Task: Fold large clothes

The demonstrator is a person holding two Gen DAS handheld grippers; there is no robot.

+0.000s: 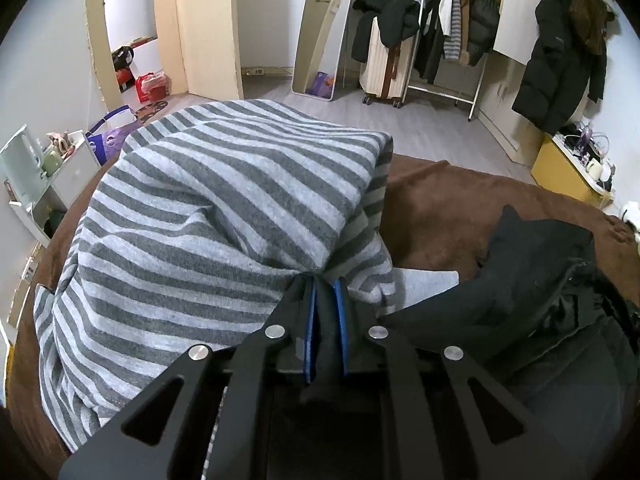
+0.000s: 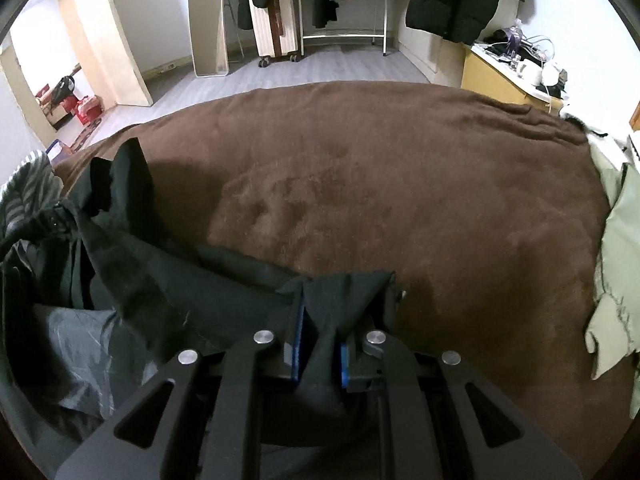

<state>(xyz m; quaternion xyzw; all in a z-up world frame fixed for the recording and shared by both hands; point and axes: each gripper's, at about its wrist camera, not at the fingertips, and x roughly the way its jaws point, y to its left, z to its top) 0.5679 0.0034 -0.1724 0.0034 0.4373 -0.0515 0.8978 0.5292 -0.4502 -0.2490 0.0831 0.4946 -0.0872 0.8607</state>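
Observation:
A black garment [image 1: 532, 280] lies bunched on the brown blanket [image 1: 440, 208] of a bed. My left gripper [image 1: 326, 284] is shut on a fold of it, with dark cloth pinched between the blue pads [image 1: 310, 320]. Just beyond and left of it lies a grey striped top [image 1: 224, 208], piled up and wrinkled. In the right wrist view the same black garment [image 2: 160, 264] stretches left from my right gripper [image 2: 322, 320], which is shut on another part of its edge. The striped top [image 2: 24, 184] shows at the far left there.
A pale green cloth [image 2: 620, 280] lies at the blanket's [image 2: 400, 180] right edge. Beyond the bed are grey floor, a leaning mirror [image 1: 320, 40], a suitcase [image 1: 384, 68], a clothes rack [image 1: 452, 40], a yellow cabinet [image 1: 560, 168] and a white shelf with a kettle [image 1: 24, 164].

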